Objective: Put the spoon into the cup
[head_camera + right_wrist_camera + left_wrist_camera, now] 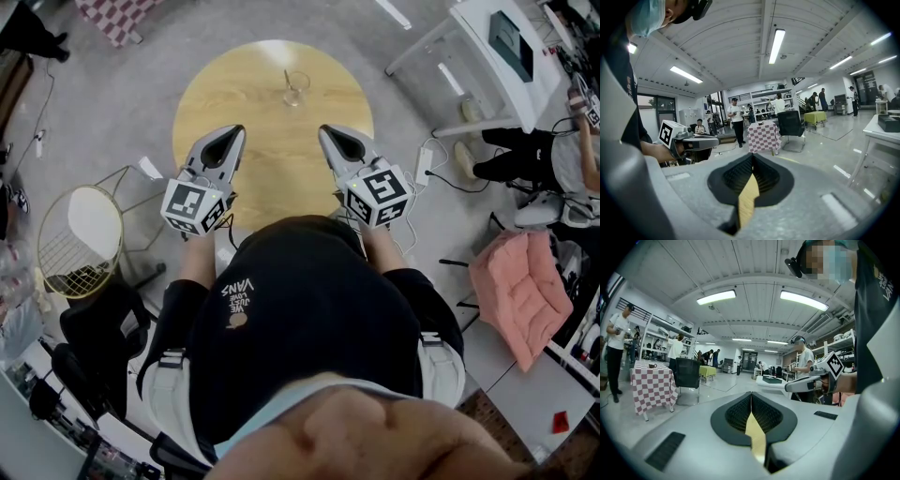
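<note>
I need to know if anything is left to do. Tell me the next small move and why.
Probably none beyond holding back: the spoon seems to stand in the cup already, far across the table, and the left hand-held gripper and right hand-held gripper hover shut and empty over its near edge.

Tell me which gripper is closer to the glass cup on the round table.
Right. In the head view the right gripper sits short of the cup, slightly to its right; the left gripper is farther off, well to its left. Neither touches it.
</note>
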Demonstrator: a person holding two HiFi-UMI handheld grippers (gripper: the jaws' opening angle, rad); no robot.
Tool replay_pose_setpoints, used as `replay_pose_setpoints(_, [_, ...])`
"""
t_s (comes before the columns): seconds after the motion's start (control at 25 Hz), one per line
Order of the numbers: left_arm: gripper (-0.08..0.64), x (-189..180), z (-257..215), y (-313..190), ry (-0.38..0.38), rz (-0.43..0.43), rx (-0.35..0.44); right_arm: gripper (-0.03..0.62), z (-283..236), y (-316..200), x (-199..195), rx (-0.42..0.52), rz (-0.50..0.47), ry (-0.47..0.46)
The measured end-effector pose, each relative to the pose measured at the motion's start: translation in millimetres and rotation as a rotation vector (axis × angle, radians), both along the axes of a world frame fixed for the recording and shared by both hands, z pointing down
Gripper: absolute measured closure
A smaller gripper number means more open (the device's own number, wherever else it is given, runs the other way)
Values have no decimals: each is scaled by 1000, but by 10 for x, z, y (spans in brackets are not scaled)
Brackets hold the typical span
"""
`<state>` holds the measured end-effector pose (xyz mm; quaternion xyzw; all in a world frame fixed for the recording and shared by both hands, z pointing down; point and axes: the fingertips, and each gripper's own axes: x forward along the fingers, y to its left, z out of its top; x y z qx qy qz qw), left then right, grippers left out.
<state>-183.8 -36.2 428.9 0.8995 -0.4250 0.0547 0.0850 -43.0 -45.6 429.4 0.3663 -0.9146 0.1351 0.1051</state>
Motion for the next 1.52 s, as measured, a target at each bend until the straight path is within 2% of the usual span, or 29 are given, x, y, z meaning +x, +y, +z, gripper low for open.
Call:
replay_pose_setpoints(0.48, [548, -44, -62, 152, 4, -16, 9, 595, 6, 31, -28, -3, -7, -12])
replay_pose_setpoints(0.8, [548, -43, -70, 248, -9, -30, 14, 595, 61, 108, -13, 8, -28, 50])
replay_pose_setpoints(1.52, [548, -22, -95, 301, -7, -37, 22, 595, 48, 142, 2, 17, -32, 51])
